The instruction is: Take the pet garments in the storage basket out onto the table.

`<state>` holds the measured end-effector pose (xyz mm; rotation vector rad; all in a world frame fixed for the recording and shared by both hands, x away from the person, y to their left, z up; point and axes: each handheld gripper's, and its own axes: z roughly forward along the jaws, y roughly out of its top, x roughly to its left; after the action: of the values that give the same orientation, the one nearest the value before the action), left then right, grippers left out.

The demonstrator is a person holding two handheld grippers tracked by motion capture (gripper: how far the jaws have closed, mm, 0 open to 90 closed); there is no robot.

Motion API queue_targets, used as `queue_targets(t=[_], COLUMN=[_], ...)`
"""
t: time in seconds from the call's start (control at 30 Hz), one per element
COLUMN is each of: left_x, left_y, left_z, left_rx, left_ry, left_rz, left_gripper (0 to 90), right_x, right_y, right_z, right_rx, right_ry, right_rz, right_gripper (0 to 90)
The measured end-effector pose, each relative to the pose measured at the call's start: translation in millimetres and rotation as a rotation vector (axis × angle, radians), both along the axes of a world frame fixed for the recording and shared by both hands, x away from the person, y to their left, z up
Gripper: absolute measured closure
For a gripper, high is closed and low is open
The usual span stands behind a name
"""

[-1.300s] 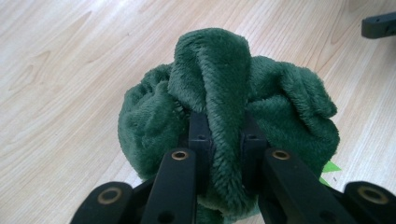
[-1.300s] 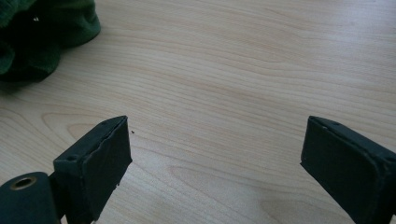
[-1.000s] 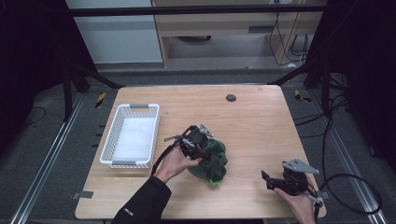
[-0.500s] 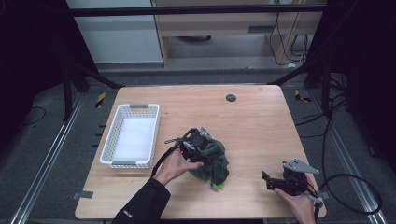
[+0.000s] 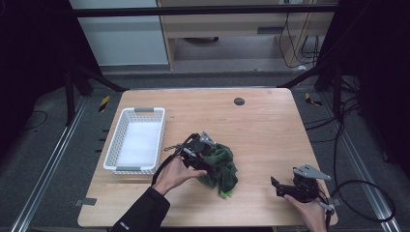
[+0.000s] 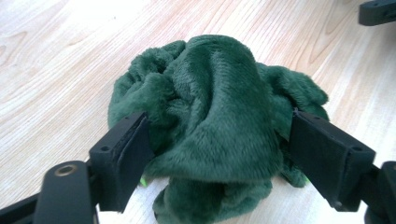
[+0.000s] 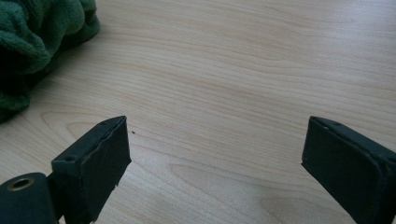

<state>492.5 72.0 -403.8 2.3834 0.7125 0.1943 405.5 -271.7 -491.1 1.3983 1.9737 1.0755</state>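
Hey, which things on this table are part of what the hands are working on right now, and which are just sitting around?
In the job:
- green fleece cloth, bunched between the open jaws of the left gripper
- white basket, likely its destination, though that is a guess

Lying about:
- right gripper, open over bare table
- dark round spot near the far edge

Bare counter (image 5: 270, 125) lies open to me between the crumpled green cloth (image 5: 220, 166) and my right gripper (image 5: 279, 188), and across the far half. The white basket (image 5: 138, 140) blocks the left side; a small dark disc (image 5: 239, 101) sits near the far edge.
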Motion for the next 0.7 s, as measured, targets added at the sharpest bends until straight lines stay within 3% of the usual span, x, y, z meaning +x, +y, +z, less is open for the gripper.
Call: queue_targets(t=[0.37,0.7], left_x=[-17.0,-30.9], left_y=[31.0,58.5], left_z=[10.9,9.8], left_rx=[-0.085,-0.149], left_ry=[-0.041,-0.073], left_rz=[0.045,0.107], left_gripper=[17.2,16.7], right_x=[0.0,-0.8], right_y=[-0.8,-1.0], right_z=[0.1,1.0], right_rx=[0.003,0.011], right_ry=[-0.004,-0.006], right_rz=[-0.004,-0.012], right_gripper=[7.3,7.2])
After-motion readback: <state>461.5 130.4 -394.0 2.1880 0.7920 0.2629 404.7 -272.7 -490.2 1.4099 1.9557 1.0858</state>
